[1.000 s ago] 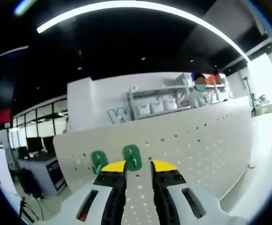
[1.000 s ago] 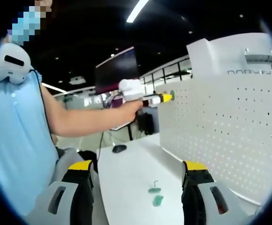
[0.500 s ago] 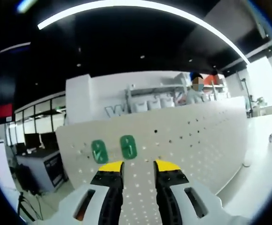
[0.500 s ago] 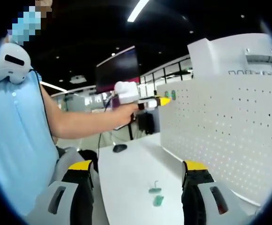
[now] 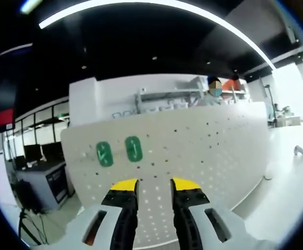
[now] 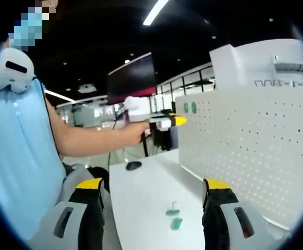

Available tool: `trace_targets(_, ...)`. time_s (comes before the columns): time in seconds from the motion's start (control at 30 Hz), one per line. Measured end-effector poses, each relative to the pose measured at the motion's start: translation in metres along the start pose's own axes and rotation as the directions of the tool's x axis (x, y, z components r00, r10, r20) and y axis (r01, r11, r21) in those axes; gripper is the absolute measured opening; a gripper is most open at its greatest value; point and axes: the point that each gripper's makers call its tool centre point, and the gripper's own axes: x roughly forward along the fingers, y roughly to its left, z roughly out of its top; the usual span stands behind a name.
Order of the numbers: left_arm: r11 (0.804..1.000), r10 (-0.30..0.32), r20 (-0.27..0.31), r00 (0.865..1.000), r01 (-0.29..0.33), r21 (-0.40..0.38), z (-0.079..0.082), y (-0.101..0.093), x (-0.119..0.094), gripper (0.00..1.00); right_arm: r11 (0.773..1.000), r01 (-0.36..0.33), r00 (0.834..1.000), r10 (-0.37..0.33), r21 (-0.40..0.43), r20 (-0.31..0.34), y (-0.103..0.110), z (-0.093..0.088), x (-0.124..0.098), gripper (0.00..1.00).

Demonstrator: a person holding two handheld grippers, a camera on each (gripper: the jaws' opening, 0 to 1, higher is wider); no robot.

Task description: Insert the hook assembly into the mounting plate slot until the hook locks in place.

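1. Left gripper [image 5: 154, 183]: yellow-tipped jaws sit close together with a narrow gap, nothing between them. It points at the white pegboard [image 5: 214, 151] and stops short of it.
2. Two green hook assemblies [image 5: 119, 151] sit side by side on the pegboard's upper left part, just above the left gripper's tips in the left gripper view. In the right gripper view they're tiny green spots near the board's top near corner.
3. Right gripper [image 6: 154, 186]: jaws spread wide apart, holding nothing, hovering over the white table [image 6: 141, 187].
4. Two more green hook pieces [image 6: 174, 217] lie loose on the table, between the right gripper's jaws and a bit ahead of them, close to the foot of the pegboard.
5. From the right gripper view you can see the person's arm [image 6: 96, 138] stretched out, holding the left gripper near the board's edge.
6. A dark mouse [image 6: 133, 165] sits at the table's far end.
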Motion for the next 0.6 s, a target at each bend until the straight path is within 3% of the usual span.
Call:
trace_targets(0.2,1.0,-0.014,-0.025,1.0,0.013,-0.021,-0.012,-0.002,-0.005,0.24,1.0,0.002,1.0,-0.002,-0.005,0.006,0.001,0.002,-0.001,0.78)
trace_targets(0.6,0.996,-0.093,-0.089,0.992,0.092,-0.014,-0.039,-0.028,-0.024,0.24,1.0,0.004,1.0,-0.004,-0.012,0.01,0.005,0.003,-0.004,0.78)
